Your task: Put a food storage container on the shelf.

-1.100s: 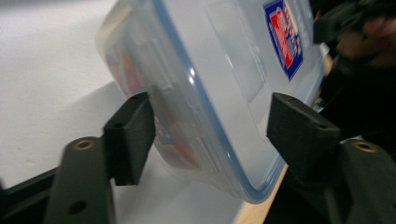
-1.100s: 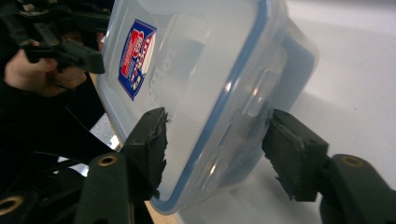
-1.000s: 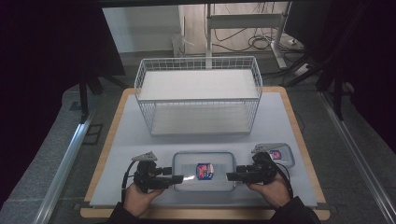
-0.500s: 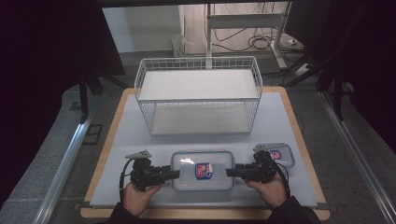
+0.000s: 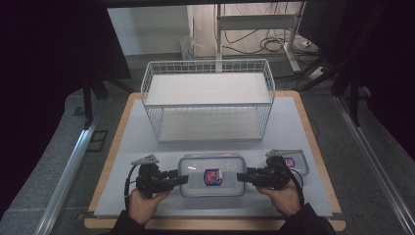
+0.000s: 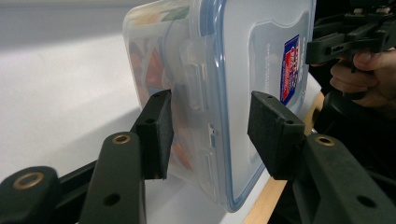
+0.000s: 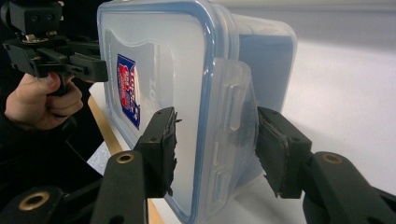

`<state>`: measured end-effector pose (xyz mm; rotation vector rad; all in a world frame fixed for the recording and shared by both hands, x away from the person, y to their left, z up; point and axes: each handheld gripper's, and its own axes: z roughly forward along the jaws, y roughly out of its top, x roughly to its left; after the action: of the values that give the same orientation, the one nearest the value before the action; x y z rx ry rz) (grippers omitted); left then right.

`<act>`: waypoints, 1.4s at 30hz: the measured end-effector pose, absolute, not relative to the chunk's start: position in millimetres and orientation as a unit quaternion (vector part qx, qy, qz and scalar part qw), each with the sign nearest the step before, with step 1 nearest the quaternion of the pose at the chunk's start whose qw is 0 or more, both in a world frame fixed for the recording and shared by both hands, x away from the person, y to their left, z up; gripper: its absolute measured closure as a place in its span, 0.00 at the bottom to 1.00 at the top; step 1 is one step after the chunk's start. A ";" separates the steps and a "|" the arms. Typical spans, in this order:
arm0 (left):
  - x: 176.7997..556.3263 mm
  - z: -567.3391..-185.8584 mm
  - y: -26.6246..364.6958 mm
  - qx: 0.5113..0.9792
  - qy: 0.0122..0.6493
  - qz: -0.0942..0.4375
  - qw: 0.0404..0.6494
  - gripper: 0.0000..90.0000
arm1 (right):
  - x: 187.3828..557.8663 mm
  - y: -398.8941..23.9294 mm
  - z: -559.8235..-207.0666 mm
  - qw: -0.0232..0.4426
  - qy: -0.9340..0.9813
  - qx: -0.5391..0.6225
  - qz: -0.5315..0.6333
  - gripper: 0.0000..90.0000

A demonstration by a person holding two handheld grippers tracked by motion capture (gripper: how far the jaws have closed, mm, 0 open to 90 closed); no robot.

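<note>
Two grippers: one at each short end of a clear lidded box, both lying low over the bench
Box position: near front edge of the bench, in the middle, between the two hands; blue seal around the lid, red-and-blue label on top
Left gripper: at the box's left end; fingers straddle the lid's side latch, one on the body side, one on the lid side
Left fingers, state: body-side pad sits against the box wall; lid-side pad looks just off the lid; jaws have just been closing with the box end between them; firm clamp cannot be told
Right gripper: at the box's right end; fingers straddle the latch there too
Right fingers, state: lid-side pad, worn and ragged, against the lid; other pad against the flap and wall; jaws have just been closing onto the box end
Hands: left hand and right hand come in from the bench's front edge
Second box: smaller, lidded, same kind of label, just behind the right gripper
Wire basket: white, empty-looking, at the back of the bench, well apart from the box
</note>
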<state>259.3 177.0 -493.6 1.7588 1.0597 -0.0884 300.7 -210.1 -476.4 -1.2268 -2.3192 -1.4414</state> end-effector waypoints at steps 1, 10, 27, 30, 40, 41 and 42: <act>259.2 -492.1 177.4 0.733 0.439 -0.034 0.518 0.57 | 300.8 -210.2 -475.0 0.070 -0.772 -0.406 -0.484 0.56; 263.1 -478.4 180.9 0.731 0.431 -0.021 0.529 0.57 | 301.9 -207.8 -464.0 0.059 -0.771 -0.397 -0.494 0.56; 284.1 -438.0 182.2 0.737 0.417 0.000 0.533 0.57 | 321.0 -206.7 -428.2 0.036 -0.768 -0.381 -0.514 0.55; 286.8 -431.2 183.6 0.735 0.417 0.003 0.535 0.57 | 324.4 -205.4 -420.7 0.032 -0.768 -0.378 -0.516 0.55; 295.6 -406.2 189.9 0.729 0.417 0.016 0.542 0.57 | 338.3 -198.8 -396.5 0.030 -0.764 -0.371 -0.527 0.55; 296.9 -403.8 190.4 0.729 0.416 0.018 0.543 0.57 | 339.4 -198.4 -395.0 0.030 -0.763 -0.370 -0.528 0.55; 297.8 -402.0 190.8 0.728 0.417 0.019 0.544 0.57 | 341.2 -197.9 -392.7 0.030 -0.763 -0.370 -0.530 0.55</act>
<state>297.8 190.8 -402.0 1.7266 0.9892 0.0442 341.2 -197.9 -392.7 -1.1399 -2.3514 -1.6348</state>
